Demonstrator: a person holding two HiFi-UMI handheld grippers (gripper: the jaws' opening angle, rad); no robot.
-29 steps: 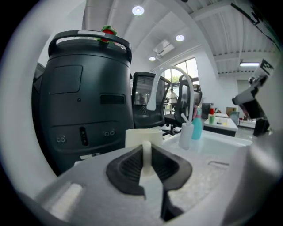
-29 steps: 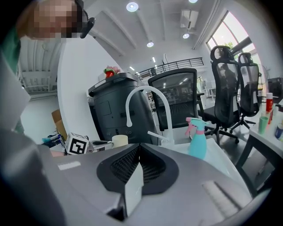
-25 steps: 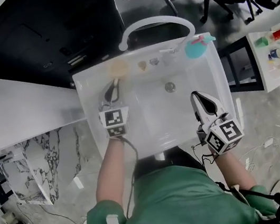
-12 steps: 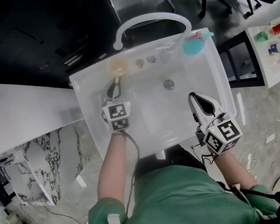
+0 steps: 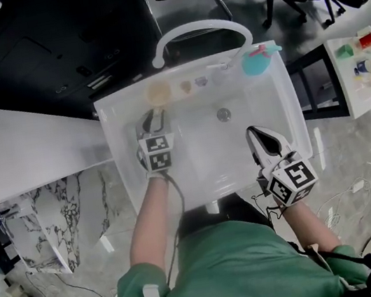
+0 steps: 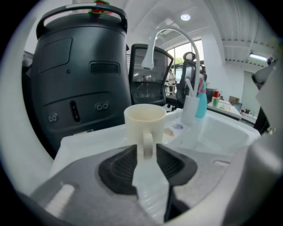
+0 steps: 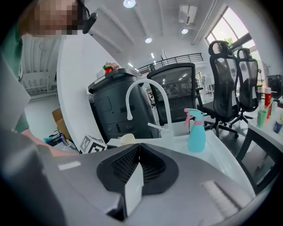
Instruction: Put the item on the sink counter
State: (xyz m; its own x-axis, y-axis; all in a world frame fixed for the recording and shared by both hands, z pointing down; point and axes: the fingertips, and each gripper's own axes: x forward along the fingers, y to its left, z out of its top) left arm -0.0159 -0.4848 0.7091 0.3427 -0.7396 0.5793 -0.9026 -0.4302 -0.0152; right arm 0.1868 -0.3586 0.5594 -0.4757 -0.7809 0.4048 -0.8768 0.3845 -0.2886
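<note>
A cream mug (image 5: 157, 94) stands upright on the back ledge of the white sink (image 5: 113, 114), left of the faucet (image 5: 196, 30). In the left gripper view the mug (image 6: 145, 121) is straight ahead, its handle facing me. My left gripper (image 5: 154, 118) (image 6: 146, 152) is opening; the handle sits between the parted jaws with gaps on both sides, so the pads do not press on it. My right gripper (image 5: 259, 132) (image 7: 138, 148) hangs over the sink's front right part, shut with nothing in it.
A teal spray bottle (image 5: 259, 60) (image 7: 196, 132) stands at the sink's back right corner. Small items (image 5: 194, 83) lie by the faucet base. The drain (image 5: 223, 114) is mid-basin. A large black bin (image 6: 79, 75) rises behind the sink. A white table (image 5: 364, 70) stands to the right.
The left gripper's jaws have parted off the mug's handle, and the mug stays on the ledge. The right gripper has barely moved.
</note>
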